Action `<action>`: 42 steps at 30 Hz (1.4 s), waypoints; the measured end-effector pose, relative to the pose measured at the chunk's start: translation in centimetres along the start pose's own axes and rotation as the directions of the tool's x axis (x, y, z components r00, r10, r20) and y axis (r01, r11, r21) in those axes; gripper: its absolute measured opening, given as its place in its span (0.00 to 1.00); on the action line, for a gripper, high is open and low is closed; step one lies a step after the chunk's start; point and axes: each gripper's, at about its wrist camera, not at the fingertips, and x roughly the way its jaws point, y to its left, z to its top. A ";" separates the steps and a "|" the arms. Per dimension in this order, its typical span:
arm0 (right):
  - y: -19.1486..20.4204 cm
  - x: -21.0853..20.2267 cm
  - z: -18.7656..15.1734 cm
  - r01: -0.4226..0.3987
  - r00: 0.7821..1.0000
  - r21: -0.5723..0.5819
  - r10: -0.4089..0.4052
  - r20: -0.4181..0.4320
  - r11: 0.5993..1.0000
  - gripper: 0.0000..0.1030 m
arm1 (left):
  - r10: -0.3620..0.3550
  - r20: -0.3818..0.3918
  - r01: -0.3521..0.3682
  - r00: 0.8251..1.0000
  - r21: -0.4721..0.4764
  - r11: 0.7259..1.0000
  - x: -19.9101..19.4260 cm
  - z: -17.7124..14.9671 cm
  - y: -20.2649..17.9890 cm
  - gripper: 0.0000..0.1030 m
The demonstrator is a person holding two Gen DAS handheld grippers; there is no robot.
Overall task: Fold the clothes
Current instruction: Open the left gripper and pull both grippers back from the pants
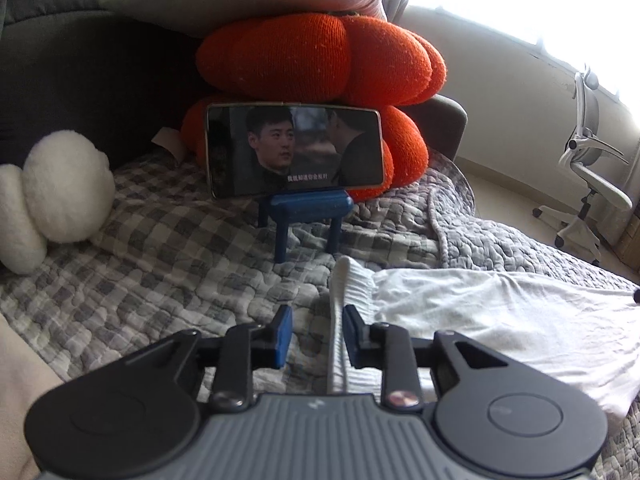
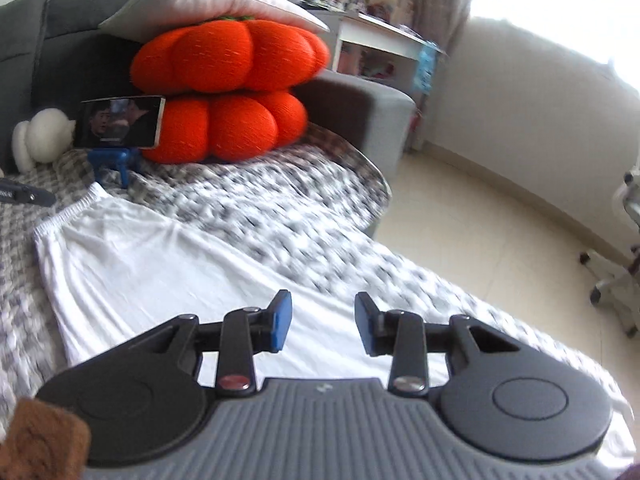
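Observation:
A white garment (image 1: 500,320) lies spread flat on a grey checked quilt (image 1: 160,280). Its ribbed elastic waistband (image 1: 344,280) runs toward me and passes between the blue pads of my left gripper (image 1: 317,332). The band lies against the right pad, while the left pad stands clear of it, so the jaws are open around it. In the right wrist view the same garment (image 2: 160,264) stretches from its waistband (image 2: 64,216) at the left toward me. My right gripper (image 2: 323,320) hovers over its near edge, open, with nothing between the pads.
A phone (image 1: 294,150) playing video leans on a blue stand (image 1: 308,216) against stacked orange pumpkin cushions (image 1: 320,60). A white plush (image 1: 60,196) sits at the left by the grey sofa back (image 1: 80,80). Beyond the quilt's right edge are bare floor (image 2: 480,220) and an office chair (image 1: 588,184).

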 end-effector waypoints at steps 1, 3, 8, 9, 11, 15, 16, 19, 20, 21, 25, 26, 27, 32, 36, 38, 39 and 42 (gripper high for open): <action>-1.1 -0.7 -1.1 0.014 1.000 0.026 -0.013 -0.018 1.000 0.37 | 0.006 0.009 -0.006 1.000 0.014 1.000 -0.4 0.2 -0.6 0.27; -3.2 -2.2 -3.1 0.041 0.998 0.074 -0.037 -0.046 0.996 0.37 | -0.002 0.017 0.001 1.000 0.056 0.998 -1.0 0.6 -2.4 0.31; -5.7 -5.0 -5.7 0.052 0.997 0.187 -0.042 -0.058 0.981 0.37 | -0.085 -0.033 0.088 0.996 0.125 0.988 -1.3 0.4 -8.9 0.36; -6.0 -5.3 -6.0 0.051 0.998 0.213 -0.040 -0.055 0.976 0.37 | -0.106 -0.053 0.113 0.993 0.133 0.985 -1.2 0.2 -10.3 0.36; -6.5 -5.7 -6.4 0.037 0.998 0.256 -0.025 -0.049 0.966 0.37 | -0.139 -0.095 0.153 0.986 0.165 0.974 -1.0 -0.3 -13.1 0.36; -7.3 -5.8 -7.5 0.014 0.999 0.319 -0.001 -0.041 0.948 0.38 | -0.184 -0.156 0.215 0.970 0.212 0.953 -0.8 -1.2 -17.2 0.36; -7.6 -5.7 -7.9 0.012 0.999 0.343 0.004 -0.045 0.939 0.38 | -0.180 -0.174 0.216 0.968 0.215 0.952 -0.4 -1.3 -17.9 0.36; -7.9 -5.6 -9.0 0.011 0.999 0.388 0.009 -0.048 0.922 0.38 | -0.137 -0.219 0.189 0.966 0.240 0.952 1.0 -2.0 -19.2 0.36; -8.0 -5.5 -9.4 0.014 0.999 0.399 0.006 -0.050 0.917 0.38 | -0.120 -0.226 0.176 0.967 0.248 0.953 1.2 -2.3 -19.5 0.36; -8.2 -5.5 -9.7 0.015 0.999 0.408 0.005 -0.048 0.913 0.38 | -0.103 -0.232 0.163 0.967 0.256 0.953 1.4 -2.5 -19.7 0.36; -8.7 -5.9 -10.4 0.010 0.999 0.438 0.005 -0.034 0.899 0.38 | -0.056 -0.259 0.126 0.964 0.262 0.957 1.6 -2.2 -20.4 0.37; -8.8 -6.0 -10.6 0.014 0.999 0.439 0.001 -0.034 0.898 0.40 | -0.054 -0.261 0.124 0.964 0.258 0.958 1.4 -1.8 -20.6 0.37; -8.8 -6.1 -10.7 0.019 0.999 0.439 -0.004 -0.034 0.898 0.40 | -0.057 -0.259 0.125 0.964 0.253 0.959 1.1 -1.5 -20.9 0.37; -8.2 -6.1 -10.9 0.045 0.999 0.432 -0.040 -0.019 0.901 0.41 | -0.041 -0.264 0.112 0.964 0.260 0.959 0.8 -1.3 -22.8 0.38; -7.3 -6.4 -10.0 0.037 0.999 0.389 -0.046 0.012 0.921 0.41 | -0.027 -0.302 0.108 0.953 0.252 0.962 2.4 -2.7 -23.1 0.38; -6.9 -6.4 -9.4 0.027 0.999 0.346 -0.037 0.023 0.938 0.41 | -0.018 -0.280 0.099 0.960 0.277 0.956 2.3 -3.0 -23.3 0.38; -6.8 -6.2 -9.0 0.025 0.999 0.320 -0.035 0.025 0.947 0.41 | -0.016 -0.279 0.097 0.960 0.280 0.955 2.3 -3.0 -23.4 0.38; -7.0 -5.3 -8.3 0.015 0.999 0.290 -0.025 0.030 0.957 0.41 | -0.017 -0.283 0.096 0.959 0.269 0.958 2.3 -2.9 -23.2 0.38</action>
